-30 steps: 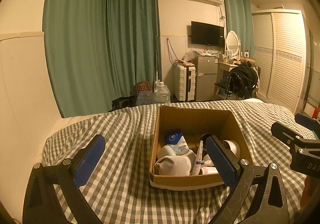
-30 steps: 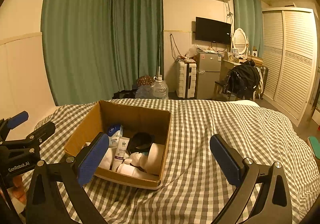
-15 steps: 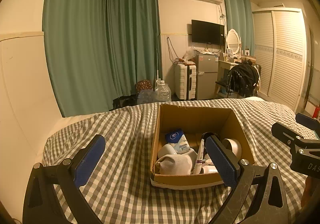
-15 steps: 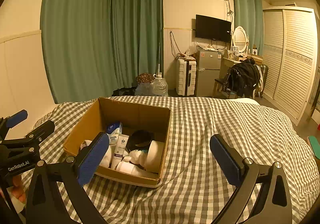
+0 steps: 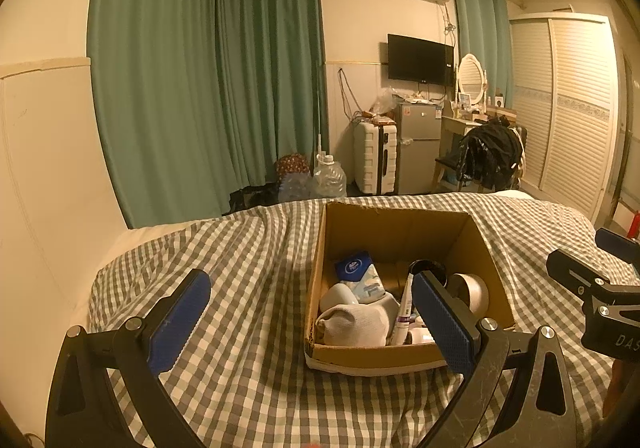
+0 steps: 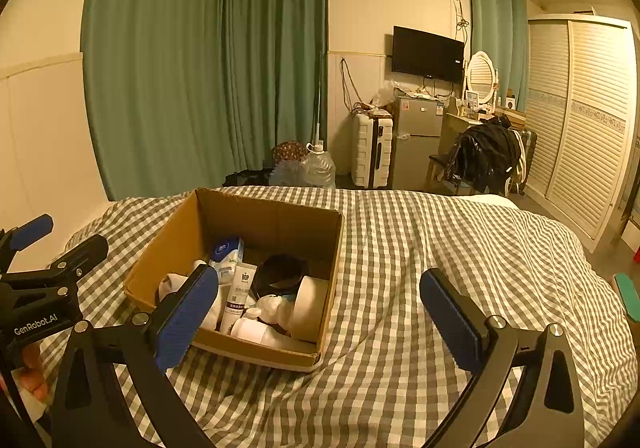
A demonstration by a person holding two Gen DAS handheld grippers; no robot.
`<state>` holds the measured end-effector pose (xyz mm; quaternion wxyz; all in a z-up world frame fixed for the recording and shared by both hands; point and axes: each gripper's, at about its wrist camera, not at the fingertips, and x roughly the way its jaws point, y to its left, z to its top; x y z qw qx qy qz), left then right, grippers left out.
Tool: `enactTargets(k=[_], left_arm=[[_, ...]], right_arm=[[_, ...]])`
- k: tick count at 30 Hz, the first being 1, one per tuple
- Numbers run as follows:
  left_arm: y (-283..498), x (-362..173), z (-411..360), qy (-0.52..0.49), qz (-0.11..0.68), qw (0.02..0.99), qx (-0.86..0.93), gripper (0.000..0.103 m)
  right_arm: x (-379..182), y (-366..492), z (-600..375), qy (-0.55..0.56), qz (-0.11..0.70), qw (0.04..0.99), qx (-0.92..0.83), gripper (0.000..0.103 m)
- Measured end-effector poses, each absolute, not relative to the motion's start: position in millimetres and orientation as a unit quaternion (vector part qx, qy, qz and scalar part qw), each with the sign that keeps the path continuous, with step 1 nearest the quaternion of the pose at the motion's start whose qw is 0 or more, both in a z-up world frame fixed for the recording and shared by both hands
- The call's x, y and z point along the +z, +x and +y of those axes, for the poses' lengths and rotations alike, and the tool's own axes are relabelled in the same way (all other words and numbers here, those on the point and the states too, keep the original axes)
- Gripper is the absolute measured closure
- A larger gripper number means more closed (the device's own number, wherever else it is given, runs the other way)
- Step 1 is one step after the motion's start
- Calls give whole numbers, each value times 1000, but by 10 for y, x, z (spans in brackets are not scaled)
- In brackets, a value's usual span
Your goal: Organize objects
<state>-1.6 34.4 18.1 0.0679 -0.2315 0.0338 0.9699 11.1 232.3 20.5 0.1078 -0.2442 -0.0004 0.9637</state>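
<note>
An open cardboard box sits on a checked bedspread. Inside lie a blue tissue pack, a white rolled sock, a white tube, a black round item, a tape roll and a small white bottle. My left gripper is open and empty, above the bed just left of the box front. My right gripper is open and empty, above the box's near right corner.
Green curtains, a white suitcase, a small fridge, a chair with a black jacket and a louvred wardrobe stand beyond the bed. A wall runs along the bed's left side.
Both views have drifted slightly: the box sits a little lower and nearer in frame. Both grippers stay open and empty; nothing in the box has moved.
</note>
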Motion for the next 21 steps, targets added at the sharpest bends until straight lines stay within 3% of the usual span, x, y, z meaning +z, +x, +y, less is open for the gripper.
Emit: enactTargets(k=[21], left_arm=[[10,182,382,-230,40,67,970,0]], right_arm=[[166,69,2319,-256,-8,113,960,2]])
